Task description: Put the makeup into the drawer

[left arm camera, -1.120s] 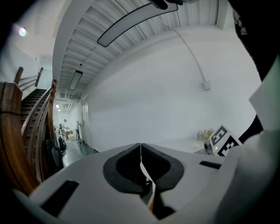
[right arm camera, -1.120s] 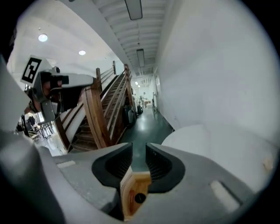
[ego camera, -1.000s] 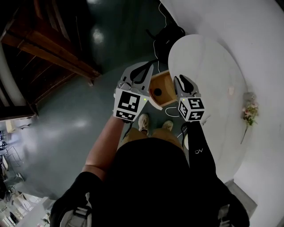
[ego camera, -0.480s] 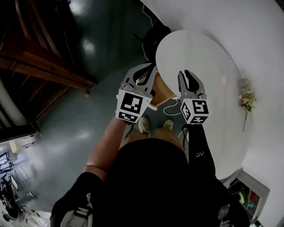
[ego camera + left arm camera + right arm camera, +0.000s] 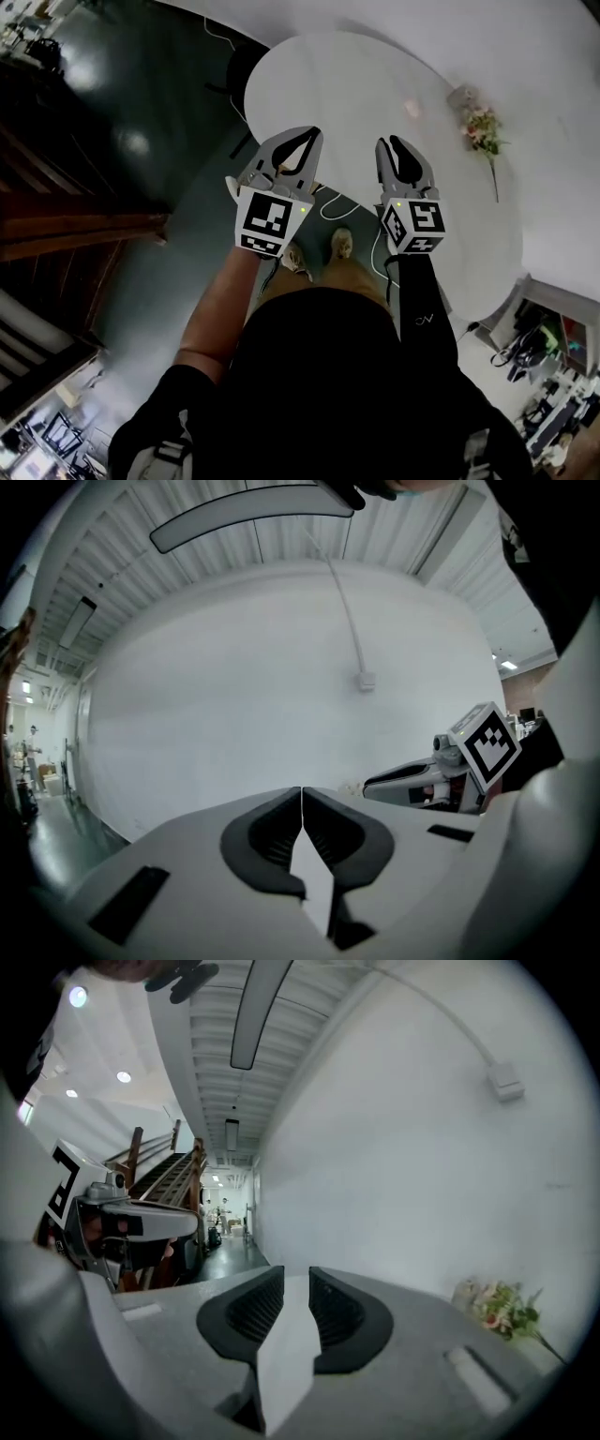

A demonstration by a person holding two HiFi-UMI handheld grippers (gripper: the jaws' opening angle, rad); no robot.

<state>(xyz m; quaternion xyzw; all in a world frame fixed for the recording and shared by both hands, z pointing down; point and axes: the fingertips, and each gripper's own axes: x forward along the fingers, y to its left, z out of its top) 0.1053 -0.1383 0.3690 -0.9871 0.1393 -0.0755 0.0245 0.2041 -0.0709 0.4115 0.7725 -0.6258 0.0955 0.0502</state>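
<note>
Head view, far left: wooden stair rail (image 5: 75,230) over dark glossy floor (image 5: 178,103). The person's bare forearm (image 5: 220,309) leads up to the left gripper (image 5: 312,134), held out in front of the body, with its marker cube (image 5: 270,221) facing the camera. In the left gripper view the jaws are together, tips touching, with nothing between them.

Below and between the two grippers are the person's shoes (image 5: 343,242) on the floor and a loop of white cable (image 5: 328,208).

The right gripper (image 5: 387,142) is just beside the left one but apart from it, on a black sleeve (image 5: 417,319). In the right gripper view its jaws stand slightly apart, with a narrow gap and nothing in it.

Both grippers point toward the round white table (image 5: 347,84), with their tips over its near edge.

Further right on the tabletop lies a small pink thing (image 5: 412,108), well apart from both grippers. It may be the makeup, but it is too small to tell. Right of it a bunch of flowers (image 5: 480,127) lies on the table by the white wall (image 5: 553,84); it also shows at the lower right of the right gripper view.

Bottom right corner: cluttered shelves (image 5: 548,342), blurred.
</note>
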